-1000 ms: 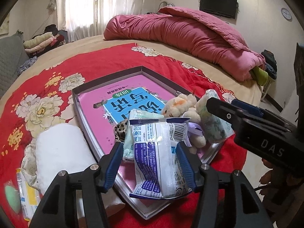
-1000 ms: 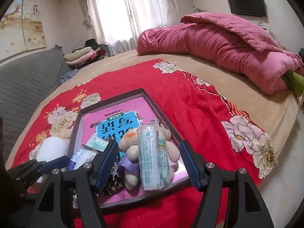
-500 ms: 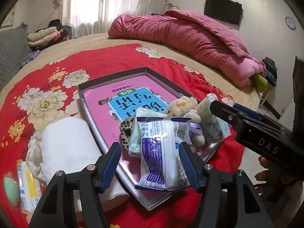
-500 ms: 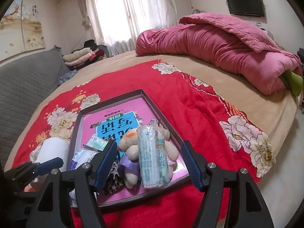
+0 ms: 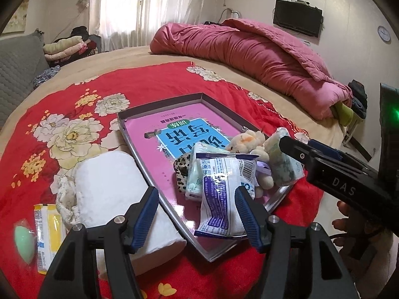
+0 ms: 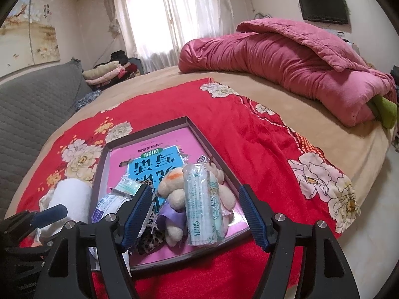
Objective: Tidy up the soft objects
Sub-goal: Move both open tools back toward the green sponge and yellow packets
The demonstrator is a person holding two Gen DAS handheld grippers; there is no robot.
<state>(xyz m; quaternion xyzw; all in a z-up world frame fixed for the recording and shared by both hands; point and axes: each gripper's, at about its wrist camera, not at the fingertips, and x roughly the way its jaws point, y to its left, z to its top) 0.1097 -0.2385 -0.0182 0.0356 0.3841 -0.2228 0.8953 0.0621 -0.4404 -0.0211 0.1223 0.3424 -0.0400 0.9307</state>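
Two tongs, both slack & empty: our left tongs (image 5: 197, 205), just opened, sit nearest the white roll (image 5: 117, 189), lying beside the tray (image 5: 159, 104), long axis running away from us; right tongs (image 6: 197, 208) straddle the tissue pack (image 6: 199, 206).

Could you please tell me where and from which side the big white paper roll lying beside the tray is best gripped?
The big white paper roll lies on its side on the red floral blanket, left of the grey tray. Probably grip it across its round middle, from above, pads on its two long curved flanks. The open left gripper looks barely wide enough, so expect the soft roll to squash.
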